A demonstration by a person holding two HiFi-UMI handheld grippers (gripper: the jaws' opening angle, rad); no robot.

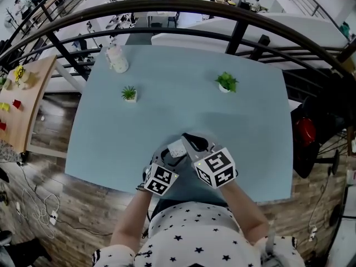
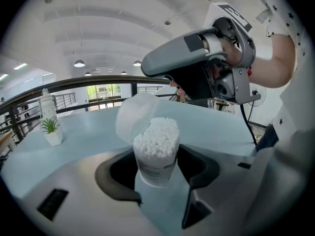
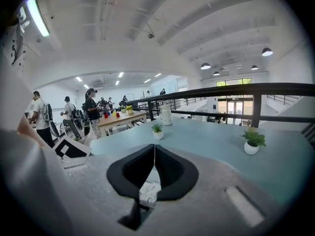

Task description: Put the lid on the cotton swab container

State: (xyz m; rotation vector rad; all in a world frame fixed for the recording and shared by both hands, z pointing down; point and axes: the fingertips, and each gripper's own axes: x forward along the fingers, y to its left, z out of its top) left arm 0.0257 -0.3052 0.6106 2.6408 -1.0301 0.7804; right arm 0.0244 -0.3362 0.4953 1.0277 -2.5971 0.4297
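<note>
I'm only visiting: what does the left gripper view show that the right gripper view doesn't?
Only the left gripper view: the whole cotton swab container held between the left gripper's jaws, its translucent lid tilted up behind, and the right gripper above. Only the right gripper view: that gripper's jaws closed, apparently on the lid's edge, a second potted plant, and people near a wooden table. Both: the white swabs, the blue table, a small plant and a white bottle.
</note>
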